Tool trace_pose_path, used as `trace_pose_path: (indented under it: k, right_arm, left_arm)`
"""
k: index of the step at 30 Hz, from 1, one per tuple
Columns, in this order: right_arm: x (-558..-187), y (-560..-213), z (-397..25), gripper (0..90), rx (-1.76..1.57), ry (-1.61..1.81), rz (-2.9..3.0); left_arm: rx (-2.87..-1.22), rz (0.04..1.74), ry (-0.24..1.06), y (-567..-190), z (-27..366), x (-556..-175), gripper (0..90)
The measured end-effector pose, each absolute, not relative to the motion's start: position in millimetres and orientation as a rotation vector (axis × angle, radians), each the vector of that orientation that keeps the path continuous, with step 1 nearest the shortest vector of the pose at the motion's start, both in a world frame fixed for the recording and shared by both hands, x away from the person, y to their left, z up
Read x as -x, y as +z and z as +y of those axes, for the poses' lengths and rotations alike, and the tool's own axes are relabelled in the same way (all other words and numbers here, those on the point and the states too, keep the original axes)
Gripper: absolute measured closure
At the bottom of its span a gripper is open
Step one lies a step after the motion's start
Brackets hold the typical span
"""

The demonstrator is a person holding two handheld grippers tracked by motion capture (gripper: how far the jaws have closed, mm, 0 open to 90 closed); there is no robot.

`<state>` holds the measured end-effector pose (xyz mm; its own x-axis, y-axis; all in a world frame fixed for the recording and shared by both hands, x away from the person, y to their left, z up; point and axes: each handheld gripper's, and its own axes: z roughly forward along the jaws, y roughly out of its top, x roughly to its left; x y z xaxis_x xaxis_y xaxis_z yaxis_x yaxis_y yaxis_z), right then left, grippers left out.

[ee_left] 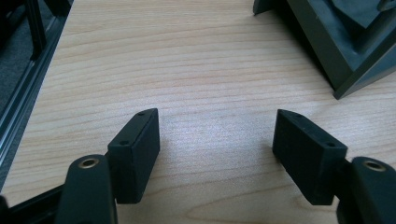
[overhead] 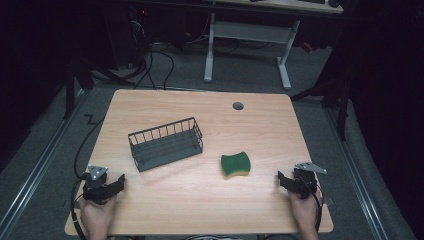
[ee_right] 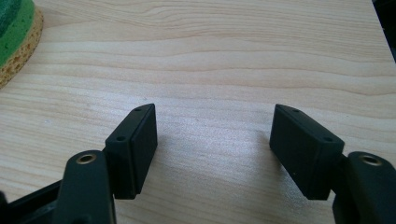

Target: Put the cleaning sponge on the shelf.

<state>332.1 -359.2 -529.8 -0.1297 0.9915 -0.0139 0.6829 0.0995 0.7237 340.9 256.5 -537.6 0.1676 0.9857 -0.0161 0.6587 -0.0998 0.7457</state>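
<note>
Wooden table (overhead: 260, 125) carries wire basket (overhead: 166, 143), sponge (overhead: 235, 164).

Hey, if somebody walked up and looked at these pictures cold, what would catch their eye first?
Probably the green sponge with its yellow underside, lying alone right of the middle of the wooden table. Next, the dark wire basket standing empty left of centre, apart from the sponge. Then the two black tools at the near corners, the left tool and the right tool, both open with nothing between their jaws.
</note>
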Motion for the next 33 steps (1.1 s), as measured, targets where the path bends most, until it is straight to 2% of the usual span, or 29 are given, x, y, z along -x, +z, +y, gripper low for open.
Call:
trace_pose_path:
  k: [18,26,33]
  right_arm:
    - [-332.2,-529.9,-359.3,31.3,-1.628,0.789,1.877]
    - [-332.3,-529.9,-359.4,31.3,-1.626,0.788,1.878]
    - [-332.2,-529.9,-359.3,31.3,-1.628,0.788,1.877]
  left_arm:
    - [-1.836,1.546,0.670,-537.5,255.7,-341.4,31.6]
    - [-1.819,1.555,0.668,-536.7,256.6,-338.5,39.3]
    - [-1.803,1.558,0.651,-536.1,257.7,-335.7,41.9]
